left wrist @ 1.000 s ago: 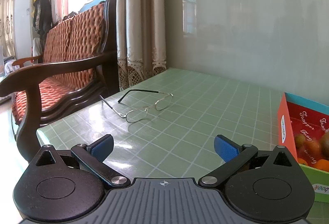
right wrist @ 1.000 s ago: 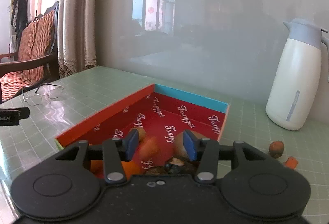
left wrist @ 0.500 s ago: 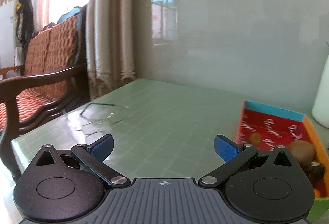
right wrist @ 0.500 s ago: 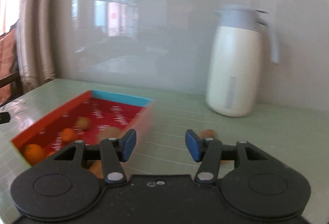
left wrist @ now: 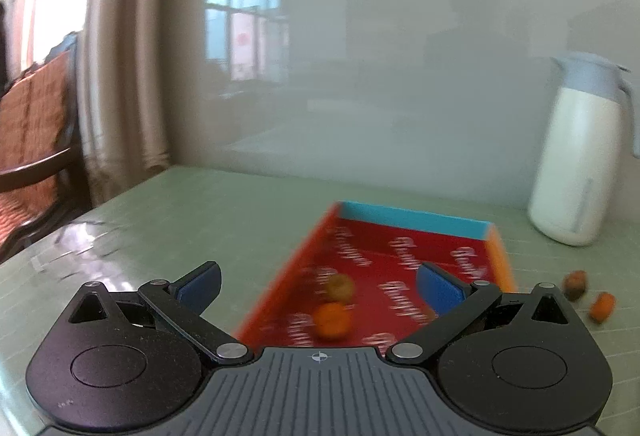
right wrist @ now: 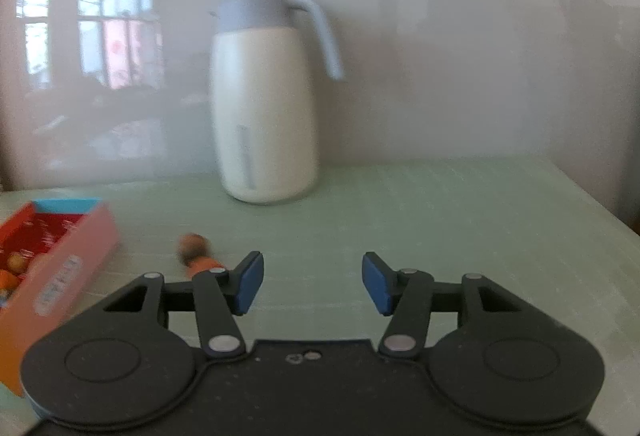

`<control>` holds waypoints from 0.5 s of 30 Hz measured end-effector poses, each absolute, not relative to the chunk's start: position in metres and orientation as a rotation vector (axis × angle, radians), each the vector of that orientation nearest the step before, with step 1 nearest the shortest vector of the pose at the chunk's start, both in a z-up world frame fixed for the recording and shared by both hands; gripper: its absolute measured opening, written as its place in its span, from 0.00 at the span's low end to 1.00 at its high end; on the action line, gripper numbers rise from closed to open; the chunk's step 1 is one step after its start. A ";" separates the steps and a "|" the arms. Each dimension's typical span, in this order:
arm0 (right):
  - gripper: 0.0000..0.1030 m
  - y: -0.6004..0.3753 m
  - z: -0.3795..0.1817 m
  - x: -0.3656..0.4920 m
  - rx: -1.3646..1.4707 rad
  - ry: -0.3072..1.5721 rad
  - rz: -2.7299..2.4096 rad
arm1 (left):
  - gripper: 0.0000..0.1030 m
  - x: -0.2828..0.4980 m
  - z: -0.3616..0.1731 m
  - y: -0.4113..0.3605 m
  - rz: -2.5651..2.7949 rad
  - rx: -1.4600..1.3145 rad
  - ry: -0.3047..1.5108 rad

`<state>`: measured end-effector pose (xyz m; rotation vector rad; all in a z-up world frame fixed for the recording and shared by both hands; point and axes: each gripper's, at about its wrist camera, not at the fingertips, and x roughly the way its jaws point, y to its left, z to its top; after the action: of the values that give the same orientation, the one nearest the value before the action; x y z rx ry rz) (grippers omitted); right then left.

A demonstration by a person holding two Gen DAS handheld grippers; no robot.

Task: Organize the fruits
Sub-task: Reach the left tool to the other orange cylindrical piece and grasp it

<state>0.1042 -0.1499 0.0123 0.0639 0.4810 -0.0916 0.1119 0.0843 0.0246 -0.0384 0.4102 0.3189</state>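
Beyond the box (right wrist: 60, 268) wall, two fruits (right wrist: 194, 245) beside the spread right claw (right wrist: 312, 286)

One box (left wrist: 416, 220) – one jug (left wrist: 576, 156) – two loose fruits (left wrist: 576, 281).

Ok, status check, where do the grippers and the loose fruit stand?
Left hand-held gripper open above box. Right hand-held gripper open, empty. Two fruits loose beside box. Jug behind, clear.

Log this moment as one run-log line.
left gripper open over box | right gripper open, empty | two fruits loose beside box | jug behind
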 end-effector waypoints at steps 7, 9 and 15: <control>0.54 -0.192 0.010 0.090 0.090 0.465 -0.165 | 1.00 0.132 0.030 0.029 0.213 -0.022 0.409; 0.54 -0.205 0.008 0.086 0.097 0.466 -0.192 | 1.00 0.135 0.030 0.016 0.189 -0.017 0.411; 0.54 -0.245 0.004 0.074 0.130 0.468 -0.273 | 1.00 0.145 0.027 -0.026 0.121 -0.026 0.423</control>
<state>0.0738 -0.2453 0.0039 0.1300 0.4677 -0.2733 0.1455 -0.0255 0.0266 -0.0260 0.4232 0.1206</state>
